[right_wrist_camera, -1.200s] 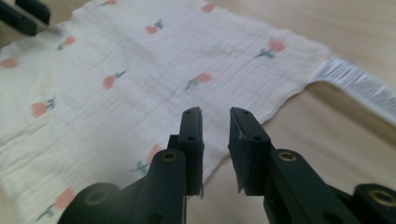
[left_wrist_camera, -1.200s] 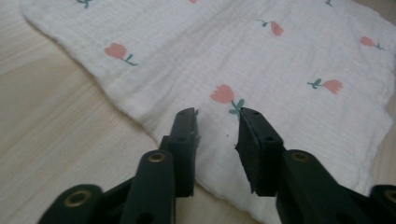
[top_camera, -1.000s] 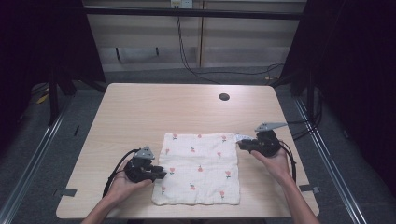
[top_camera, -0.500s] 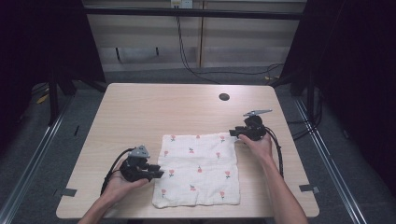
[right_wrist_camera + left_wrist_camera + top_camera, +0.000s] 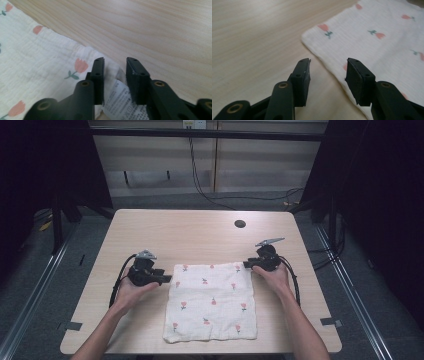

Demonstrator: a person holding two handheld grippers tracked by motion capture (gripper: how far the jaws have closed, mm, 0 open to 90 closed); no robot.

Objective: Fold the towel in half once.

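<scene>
A white cloth [image 5: 210,302] printed with small tulips lies flat on the wooden table [image 5: 190,235]. My left gripper [image 5: 165,279] is at the cloth's left edge, near its far left corner. In the left gripper view its jaws [image 5: 328,67] have just been opening and straddle the cloth [image 5: 374,37] edge without pressing on it. My right gripper [image 5: 247,265] is at the far right corner. Its jaws [image 5: 115,61] have just been closing. The cloth [image 5: 37,62] corner and a care label [image 5: 122,102] lie between them, and a gap still shows.
A dark round hole [image 5: 240,223] sits in the table near its far edge. Black cables trail from both grippers along the forearms. Bare wood surrounds the cloth on all sides. Dark floor and metal rails flank the table.
The left gripper has moved away from the person along the cloth's left edge to its far corner. The right gripper has come in leftward and down onto the far right corner.
</scene>
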